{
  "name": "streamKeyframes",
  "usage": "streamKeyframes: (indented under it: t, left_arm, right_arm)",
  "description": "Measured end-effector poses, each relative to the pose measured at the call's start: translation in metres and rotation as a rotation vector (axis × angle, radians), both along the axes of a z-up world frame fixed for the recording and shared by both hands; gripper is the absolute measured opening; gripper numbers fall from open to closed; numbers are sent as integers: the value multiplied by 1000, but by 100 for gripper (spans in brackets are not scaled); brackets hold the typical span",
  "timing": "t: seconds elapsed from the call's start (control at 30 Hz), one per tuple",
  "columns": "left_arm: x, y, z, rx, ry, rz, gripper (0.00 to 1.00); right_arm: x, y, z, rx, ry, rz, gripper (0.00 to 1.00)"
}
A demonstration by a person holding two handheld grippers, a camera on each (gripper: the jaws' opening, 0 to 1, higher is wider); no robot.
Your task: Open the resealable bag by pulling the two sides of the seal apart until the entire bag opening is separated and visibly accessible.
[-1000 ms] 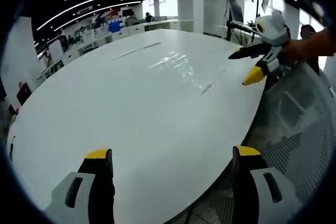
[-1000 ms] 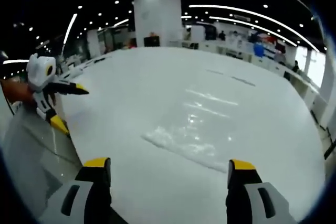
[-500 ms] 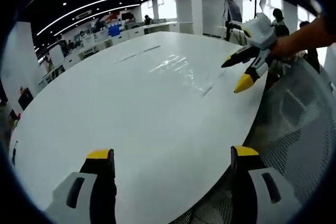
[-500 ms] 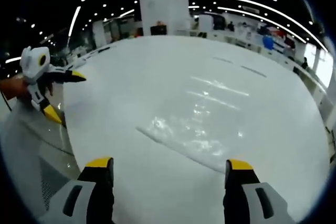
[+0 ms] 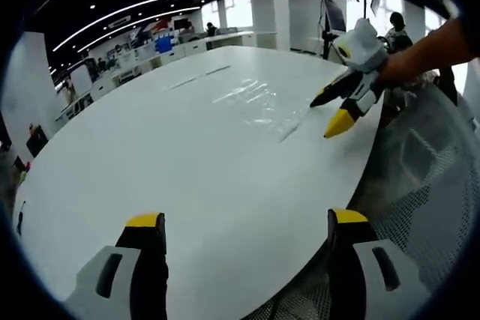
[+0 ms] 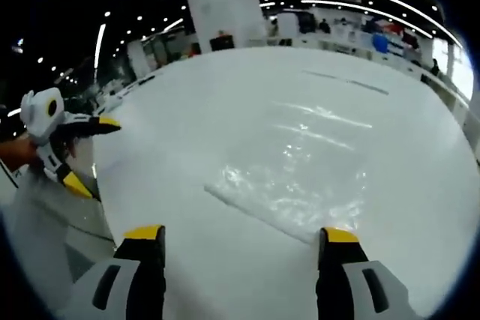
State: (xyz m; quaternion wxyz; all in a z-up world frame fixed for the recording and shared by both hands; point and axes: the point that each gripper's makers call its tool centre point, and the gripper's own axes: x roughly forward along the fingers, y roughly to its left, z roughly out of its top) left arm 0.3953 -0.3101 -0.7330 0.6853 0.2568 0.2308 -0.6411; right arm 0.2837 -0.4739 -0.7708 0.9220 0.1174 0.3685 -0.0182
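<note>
A clear resealable bag [image 6: 289, 189] lies flat on the big white table [image 6: 247, 95]; its seal strip faces my right gripper. My right gripper [image 6: 238, 236] hovers just short of that seal edge, open and holding nothing. In the left gripper view the same bag [image 5: 259, 103] glints far across the table, and the right gripper [image 5: 324, 115] comes in from the right, held by a hand, its jaws apart beside the bag's near end. My left gripper [image 5: 240, 221] is open over bare table near the edge, far from the bag. In the right gripper view the left gripper [image 6: 86, 157] is off to the left.
The table [image 5: 150, 155] is large and oval, with its edge close on the left gripper's right side. A mesh chair back [image 5: 420, 177] stands beyond that edge. Desks, pillars and ceiling lights fill the office behind.
The right gripper has moved in toward the bag's seal edge, which now sits closer and larger between its jaws. The left gripper has stayed nearly in place.
</note>
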Motion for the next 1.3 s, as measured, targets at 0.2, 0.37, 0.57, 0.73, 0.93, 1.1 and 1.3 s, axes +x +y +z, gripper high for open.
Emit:
streamKeyframes:
  t: [0.2,0.37,0.57,0.73,0.93,1.1,1.3]
  left_arm:
    - [0,1,-1,9,-4,-2,87]
    - [1,0,0,2,-12,0,87]
    - [3,1,0,3,-11,10,87]
    - [6,1,1,-6,7,29,87]
    - [4,1,0,2,9,24,87]
    - [7,0,1,3,57,47,88]
    - [8,1,4,0,77,41,86]
  right_arm:
    - [11,19,1,15,-4,85,72]
    - [10,7,1,-46,11,112,56]
    - [6,-10,-1,-66,66,111,41]
    - [2,-14,-8,-122,130,181,29]
    - [4,-21,-10,-191,152,252,18]
    - [4,-21,-10,-221,176,312,14]
    - [3,-19,-11,-243,195,378,4]
